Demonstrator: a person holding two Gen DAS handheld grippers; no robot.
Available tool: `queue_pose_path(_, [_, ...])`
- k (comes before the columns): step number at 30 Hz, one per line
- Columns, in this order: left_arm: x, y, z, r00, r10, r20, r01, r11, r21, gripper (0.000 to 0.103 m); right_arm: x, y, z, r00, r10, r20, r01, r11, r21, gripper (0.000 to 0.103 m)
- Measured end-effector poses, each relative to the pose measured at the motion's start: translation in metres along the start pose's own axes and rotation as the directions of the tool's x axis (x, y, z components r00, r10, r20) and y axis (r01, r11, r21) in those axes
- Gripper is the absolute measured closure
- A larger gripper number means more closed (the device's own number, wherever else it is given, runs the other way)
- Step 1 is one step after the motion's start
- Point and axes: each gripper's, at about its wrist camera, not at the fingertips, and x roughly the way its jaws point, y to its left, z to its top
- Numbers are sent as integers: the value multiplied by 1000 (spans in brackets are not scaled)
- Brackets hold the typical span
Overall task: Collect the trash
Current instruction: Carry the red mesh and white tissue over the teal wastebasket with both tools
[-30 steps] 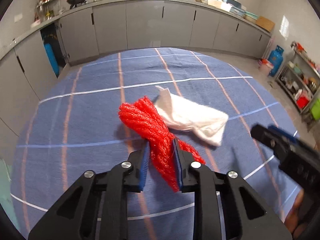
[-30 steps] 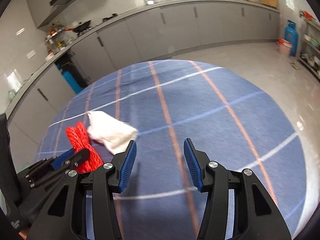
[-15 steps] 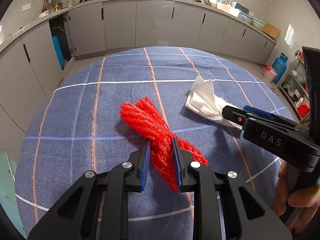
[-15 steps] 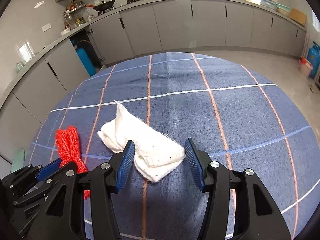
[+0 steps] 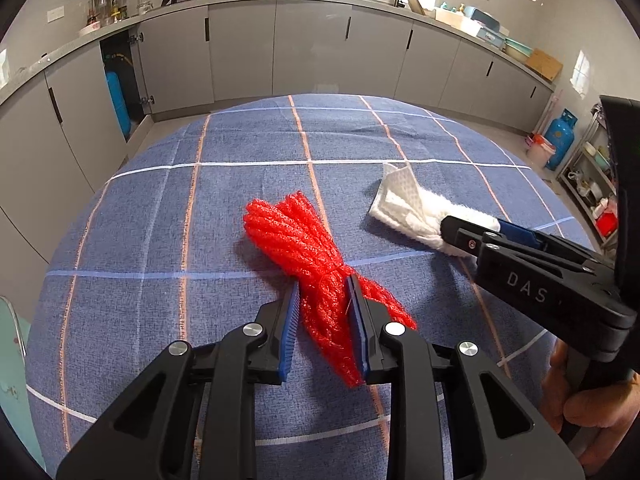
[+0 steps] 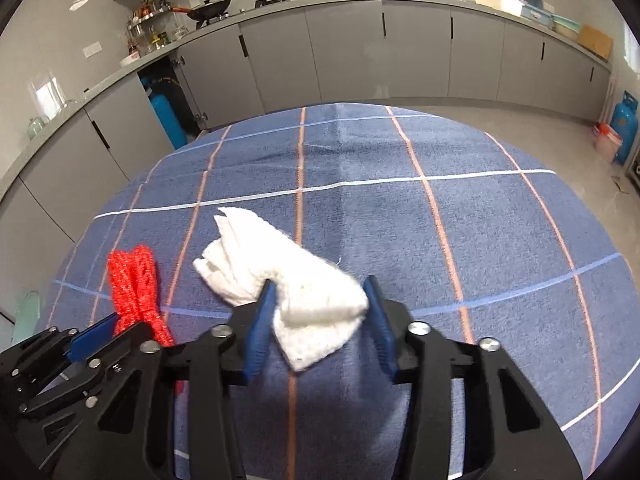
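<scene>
A bundle of red mesh netting (image 5: 296, 240) lies on the blue checked tablecloth (image 5: 160, 220), and my left gripper (image 5: 322, 300) is shut on its near end. To its right sits a crumpled white cloth (image 5: 404, 204). In the right wrist view the white cloth (image 6: 280, 264) bunches up between the blue pads of my right gripper (image 6: 318, 296), whose jaws are closing and press on both its sides. The red netting (image 6: 134, 280) shows at the left there, behind the left gripper's fingertips (image 6: 92, 336).
Grey cabinets (image 5: 312, 48) and a worktop run round the far side of the table. A blue gas cylinder (image 5: 560, 140) and a cluttered shelf (image 5: 596, 192) stand at the right. A hand (image 5: 592, 412) holds the right gripper's handle. A pale green chair (image 5: 12, 360) edges in at the left.
My right gripper swung over to the white cloth and closed its jaws around it, bunching it up. The left gripper kept its hold on the red netting.
</scene>
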Motion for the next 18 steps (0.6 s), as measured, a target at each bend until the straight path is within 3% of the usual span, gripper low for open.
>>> queue_pose_path(5, [-3,-1,0,1000,-3,-4,3,1000,8,81,-7,6,-7,1000,-8,15,8,1000,7,76])
queue_pose_path(10, [-11,2,-3,999,-30,-10,30,1000,8,82,-20,9,-20,1000,-16,25,15,998,53,80])
queue_pose_path(18, [-35,11,-21,999,-38,3,38,999,26,82,-55,27,-51,998,35,42,-40,990,138,80])
